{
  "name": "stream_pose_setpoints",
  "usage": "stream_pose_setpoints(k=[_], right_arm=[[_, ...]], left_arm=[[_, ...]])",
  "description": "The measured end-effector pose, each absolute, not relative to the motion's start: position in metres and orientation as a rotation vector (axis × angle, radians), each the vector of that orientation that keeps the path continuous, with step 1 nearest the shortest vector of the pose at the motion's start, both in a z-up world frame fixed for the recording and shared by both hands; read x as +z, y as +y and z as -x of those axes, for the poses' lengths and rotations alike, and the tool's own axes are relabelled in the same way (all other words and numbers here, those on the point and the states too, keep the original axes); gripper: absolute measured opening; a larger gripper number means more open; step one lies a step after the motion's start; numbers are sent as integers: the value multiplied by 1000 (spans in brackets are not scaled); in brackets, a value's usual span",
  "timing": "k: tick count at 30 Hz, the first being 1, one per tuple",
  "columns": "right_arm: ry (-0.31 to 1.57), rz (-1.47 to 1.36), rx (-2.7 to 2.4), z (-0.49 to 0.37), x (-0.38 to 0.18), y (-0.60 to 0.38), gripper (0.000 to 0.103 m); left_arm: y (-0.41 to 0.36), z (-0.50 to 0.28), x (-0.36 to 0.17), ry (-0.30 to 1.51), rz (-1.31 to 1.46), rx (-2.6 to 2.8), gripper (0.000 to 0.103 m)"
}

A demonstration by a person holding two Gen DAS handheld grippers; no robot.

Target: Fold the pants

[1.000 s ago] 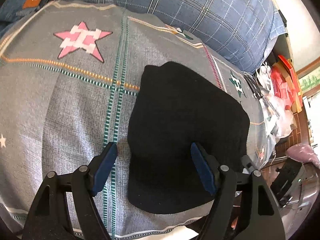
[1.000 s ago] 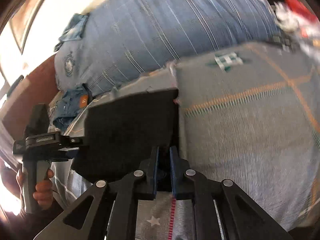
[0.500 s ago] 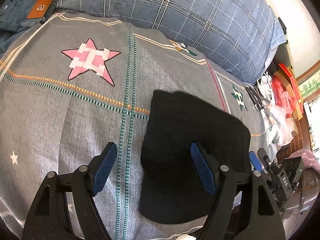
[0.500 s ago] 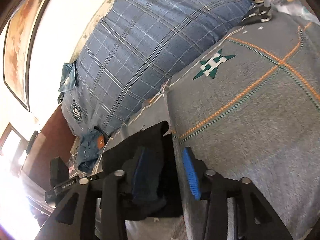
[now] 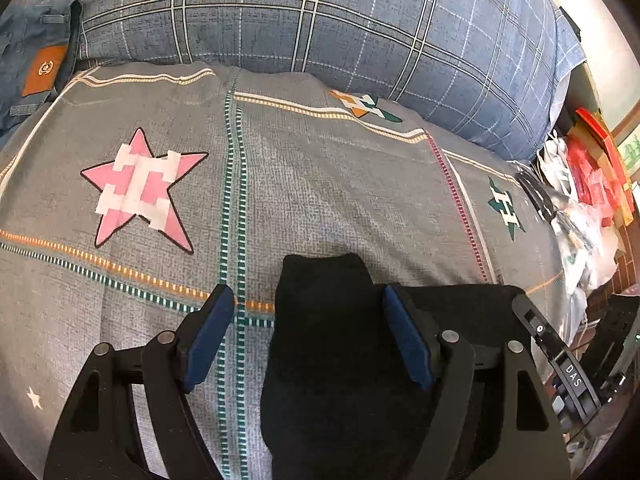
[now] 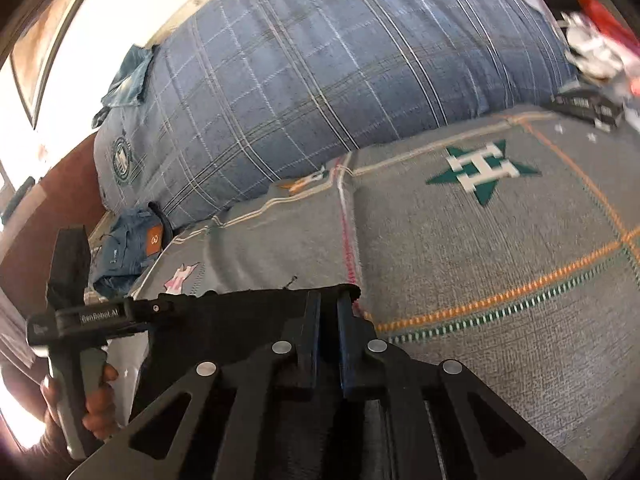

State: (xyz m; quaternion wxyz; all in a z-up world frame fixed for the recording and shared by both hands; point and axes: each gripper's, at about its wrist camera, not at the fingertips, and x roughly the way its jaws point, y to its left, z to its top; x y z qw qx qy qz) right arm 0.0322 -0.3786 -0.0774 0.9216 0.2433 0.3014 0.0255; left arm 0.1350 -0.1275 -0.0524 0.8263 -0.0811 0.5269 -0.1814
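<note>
Left wrist view shows the left tool (image 5: 304, 336) with its blue pads spread wide above the folded black pants (image 5: 340, 360), which lie on the grey patterned bedspread (image 5: 320, 200) near its front edge; nothing is pinched between the pads. Right wrist view shows the right tool (image 6: 329, 320), whose jaws have just been closing, now nearly together and clamping the pants' (image 6: 240, 320) upper right corner. A hand (image 6: 96, 396) grips the left tool's handle at the lower left. A blue plaid duvet (image 6: 340, 80) is heaped behind.
</note>
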Motion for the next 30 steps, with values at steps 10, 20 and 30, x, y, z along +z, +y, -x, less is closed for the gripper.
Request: stream_pose_setpoints(k=[10,20,30], right_arm=[[602,-626,94,-36,-86,-391,17],[620,-656,117,-13,-75,-380,41],[681,-671,120,17,-67,-387,44]], left_arm=[[-121,-127,-53,1174,247,-324,77],[-123,-116,-44,1176,189,-304,77],[-107,-114,-33,1202,234,-333,77]])
